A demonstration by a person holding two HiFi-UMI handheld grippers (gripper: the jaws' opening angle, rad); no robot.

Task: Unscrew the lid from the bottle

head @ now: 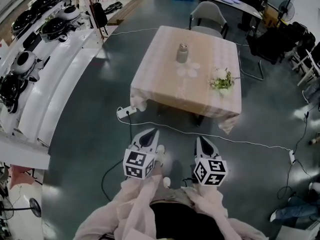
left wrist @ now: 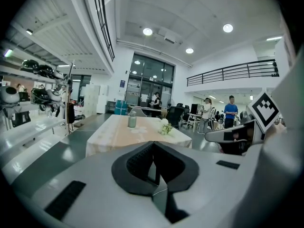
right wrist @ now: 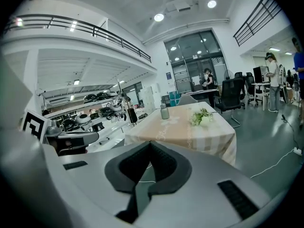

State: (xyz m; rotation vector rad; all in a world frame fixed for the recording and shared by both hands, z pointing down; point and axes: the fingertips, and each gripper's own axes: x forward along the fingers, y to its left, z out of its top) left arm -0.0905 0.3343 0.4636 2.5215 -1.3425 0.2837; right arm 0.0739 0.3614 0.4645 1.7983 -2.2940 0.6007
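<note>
A grey bottle [head: 182,53] with a metal lid stands upright on the cloth-covered table [head: 165,84], toward its far side. It is small in the left gripper view [left wrist: 132,121] and in the right gripper view [right wrist: 164,111]. My left gripper [head: 149,135] and right gripper [head: 204,145] are held close to my body, well short of the table, over the dark floor. Both are shut with nothing between the jaws. The left gripper's jaws [left wrist: 153,161] and the right gripper's jaws [right wrist: 150,163] both point toward the table.
A small bunch of white flowers [head: 221,80] lies near the table's right edge. A grey chair [head: 208,15] stands behind the table. A white cable [head: 220,138] and power strip [head: 126,113] lie on the floor before the table. White shelving [head: 45,74] with equipment runs along the left. People stand far back.
</note>
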